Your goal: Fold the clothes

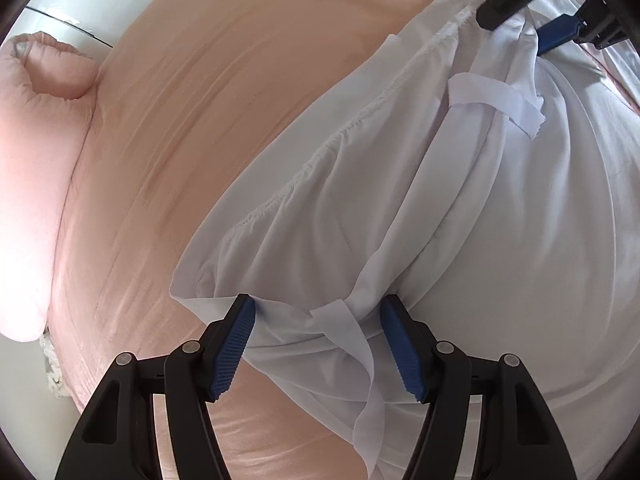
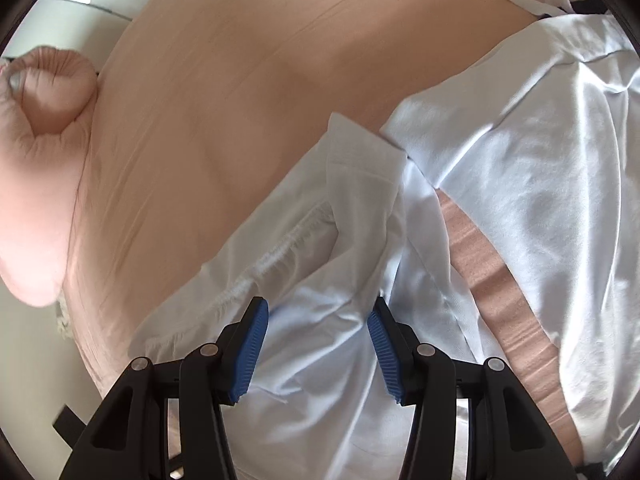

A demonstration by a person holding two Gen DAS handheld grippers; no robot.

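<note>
1. No container shows in either view — only a bed with a pink sheet [image 1: 208, 128] and a pink pillow [image 1: 44, 92] at its left edge, against a white wall [image 1: 80, 4].
2. The white garment [image 1: 460, 200] lies spread on the sheet, its gathered hem running diagonally from the lower left to the upper right of the left wrist view.
3. The left gripper [image 1: 318, 308] stands with its blue pads apart. A bunched corner of the garment and a loose white strap [image 1: 352, 332] sit in the gap; the cloth touches the pad tips, yet I cannot tell whether it is truly pinched.
4. The right gripper [image 2: 318, 312] likewise has its jaws spread, with rumpled white cloth lying between and below the pads — no squeeze is visible.
5. In the left wrist view the right gripper [image 1: 516, 36] appears at the top right, with a fold of the garment between its fingers.
6. A second white cloth [image 2: 540, 168] lies to the right of the garment, a strip of sheet showing between them.
</note>
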